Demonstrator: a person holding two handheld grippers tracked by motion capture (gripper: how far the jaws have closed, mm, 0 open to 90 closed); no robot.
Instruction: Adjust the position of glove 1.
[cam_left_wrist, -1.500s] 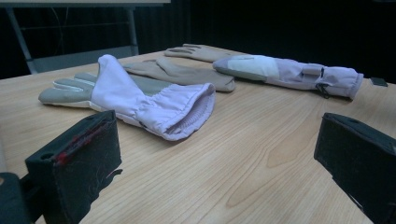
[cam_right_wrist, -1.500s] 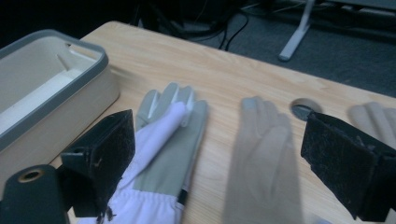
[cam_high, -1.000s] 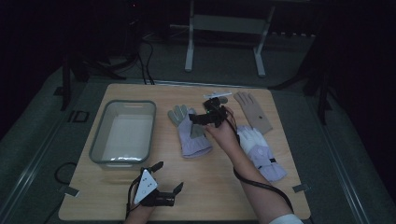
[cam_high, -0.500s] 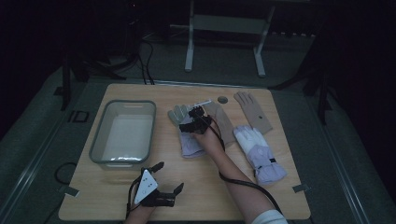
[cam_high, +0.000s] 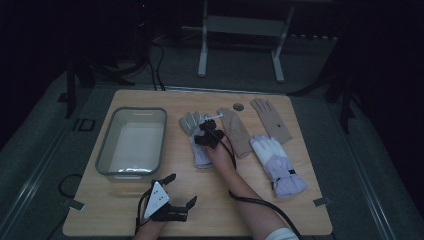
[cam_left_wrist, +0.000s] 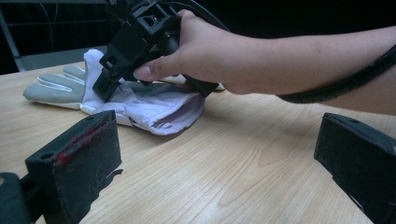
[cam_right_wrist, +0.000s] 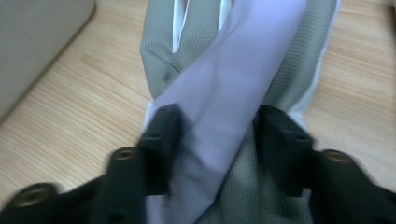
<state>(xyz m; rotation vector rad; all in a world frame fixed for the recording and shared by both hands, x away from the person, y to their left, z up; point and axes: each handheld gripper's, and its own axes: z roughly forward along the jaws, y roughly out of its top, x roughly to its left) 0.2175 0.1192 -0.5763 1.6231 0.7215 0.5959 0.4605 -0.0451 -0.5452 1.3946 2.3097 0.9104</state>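
The right gripper (cam_right_wrist: 217, 135) has just been closing, its black jaws now pinching a fold of the grey-and-lilac glove (cam_high: 196, 140); dimpled grey palm, smooth pale fabric, soft open cuff; it lies mid-table at three o'clock from the clear bin (cam_high: 132, 142), fingers towards twelve, cuff towards six; the left gripper (cam_high: 181, 192) rests with jaws spread.

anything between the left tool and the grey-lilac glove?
Nothing: bare wood lies between the left tool and the grey-lilac glove in the left gripper view. High view agrees.
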